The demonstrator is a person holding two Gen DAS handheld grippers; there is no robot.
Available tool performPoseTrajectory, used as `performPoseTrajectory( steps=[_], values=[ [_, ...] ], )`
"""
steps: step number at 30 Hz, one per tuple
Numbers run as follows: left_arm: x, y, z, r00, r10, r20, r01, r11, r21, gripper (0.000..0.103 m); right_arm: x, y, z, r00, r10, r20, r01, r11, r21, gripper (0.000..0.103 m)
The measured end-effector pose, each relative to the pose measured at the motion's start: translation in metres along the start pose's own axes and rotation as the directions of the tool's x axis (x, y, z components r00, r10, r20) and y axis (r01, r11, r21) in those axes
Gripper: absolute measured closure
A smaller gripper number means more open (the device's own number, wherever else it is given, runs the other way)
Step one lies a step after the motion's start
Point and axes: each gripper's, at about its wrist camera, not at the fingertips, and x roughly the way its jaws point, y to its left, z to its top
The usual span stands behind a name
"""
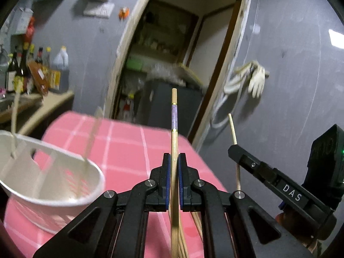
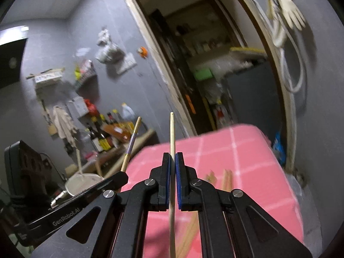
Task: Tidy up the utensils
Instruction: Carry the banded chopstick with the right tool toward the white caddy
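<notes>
My left gripper (image 1: 174,158) is shut on a wooden chopstick with a purple band (image 1: 174,142), held upright above the pink checked table (image 1: 129,146). My right gripper (image 2: 172,158) is shut on a plain wooden chopstick (image 2: 172,133); it also shows in the left wrist view (image 1: 233,133), to the right of the left gripper. The banded chopstick shows in the right wrist view (image 2: 131,144). A white utensil holder (image 1: 53,185) with a couple of chopsticks in it stands at the left; it also shows in the right wrist view (image 2: 83,181). More chopsticks (image 2: 225,179) lie on the table.
A counter with several bottles (image 1: 32,71) stands at the far left. An open doorway (image 1: 172,53) to a storage room lies straight ahead. White gloves (image 1: 255,79) hang on the grey wall at the right. The table's far edge is close ahead.
</notes>
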Motion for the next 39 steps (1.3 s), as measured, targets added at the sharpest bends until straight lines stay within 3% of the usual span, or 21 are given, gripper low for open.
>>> performPoseTrajectory(
  steps=[7,16,22,28,39],
  values=[
    [-0.037,0.021,0.035,0.989,0.041,0.145,-0.042,0.999,0.007,0.099,0.018,0.048,0.018,0.985,0.133,0.107,-0.131,0.991,-0.026,0.1],
    [-0.074,0.096,0.067,0.956,0.141,0.257,-0.127,0.989,-0.07,0.099,0.061,0.094,0.021,0.951,0.248,0.185,-0.247,0.969,-0.028,0.1],
    [-0.088,0.14,0.074,0.923,0.2,0.33,-0.169,0.978,-0.12,0.099,0.076,0.105,0.016,0.941,0.248,0.229,-0.247,0.968,-0.034,0.1],
    [-0.089,0.172,0.072,0.889,0.253,0.382,-0.205,0.965,-0.163,0.099,0.082,0.111,0.002,0.939,0.212,0.27,-0.196,0.977,-0.085,0.1],
    [-0.088,0.19,0.063,0.835,0.312,0.452,-0.241,0.948,-0.21,0.099,0.092,0.111,-0.012,0.943,0.168,0.287,-0.136,0.982,-0.129,0.1]
  ],
)
